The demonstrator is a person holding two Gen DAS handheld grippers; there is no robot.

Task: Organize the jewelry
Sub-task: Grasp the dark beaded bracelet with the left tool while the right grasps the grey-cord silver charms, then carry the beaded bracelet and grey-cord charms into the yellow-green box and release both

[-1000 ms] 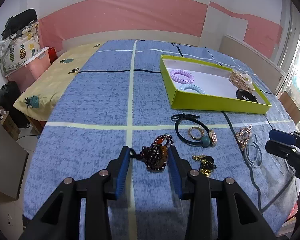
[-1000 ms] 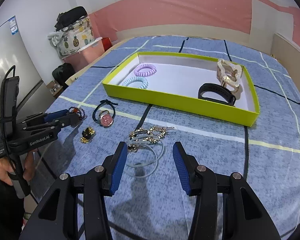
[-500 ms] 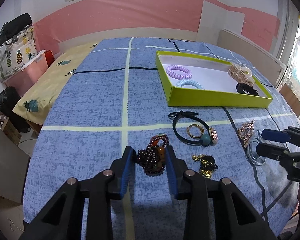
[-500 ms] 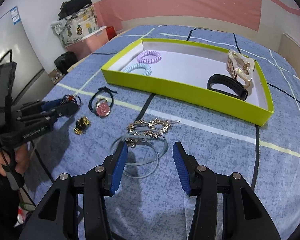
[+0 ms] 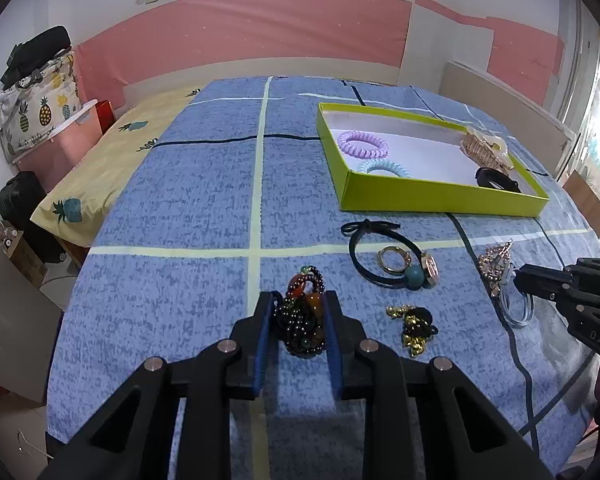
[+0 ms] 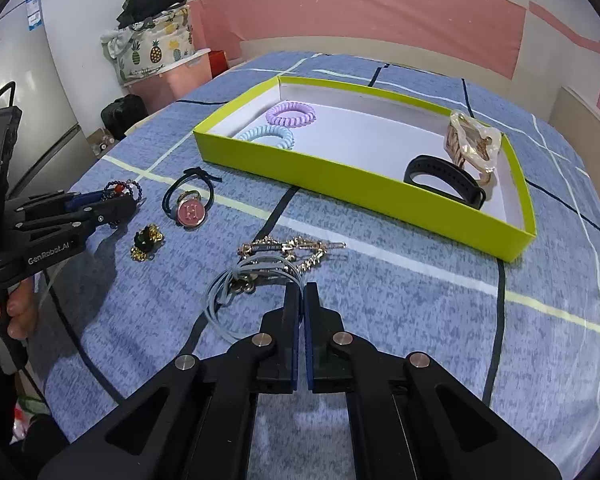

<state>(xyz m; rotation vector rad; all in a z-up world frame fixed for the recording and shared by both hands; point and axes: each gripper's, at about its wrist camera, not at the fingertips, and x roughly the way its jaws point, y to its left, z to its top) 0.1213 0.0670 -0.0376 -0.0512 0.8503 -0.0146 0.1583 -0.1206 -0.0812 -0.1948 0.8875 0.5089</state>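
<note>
Jewelry lies scattered on a blue bedspread (image 5: pixel 172 208) near a green box (image 6: pixel 364 184). The left gripper (image 5: pixel 299 312) has its blue pads pressed against a bunched dark bead bracelet (image 5: pixel 302 320), clamped on it low over the cloth. In the right wrist view that bracelet (image 6: pixel 122 190) shows past the left gripper's (image 6: pixel 116 204) tips at far left. The right gripper (image 6: pixel 301 292) has its jaws drawn together with only a thin slit between them, pinched on a pale blue cord loop (image 6: pixel 236 300) at its right edge; whether the cord sits fully inside the slit is hard to tell. A gold chain (image 6: pixel 292 252) lies tangled just beyond the loop, touching it. Left of these rest a small gold-and-black piece (image 6: pixel 146 238) and a black hair tie (image 6: pixel 188 196) with a pink round charm (image 6: pixel 191 213). Inside the box, a purple coil tie (image 6: pixel 291 114) and a light blue coil tie (image 6: pixel 266 136) sit at the left end, side by side. A black band (image 6: pixel 444 176) and a beige claw clip (image 6: pixel 472 146) sit at the right end, touching.
</note>
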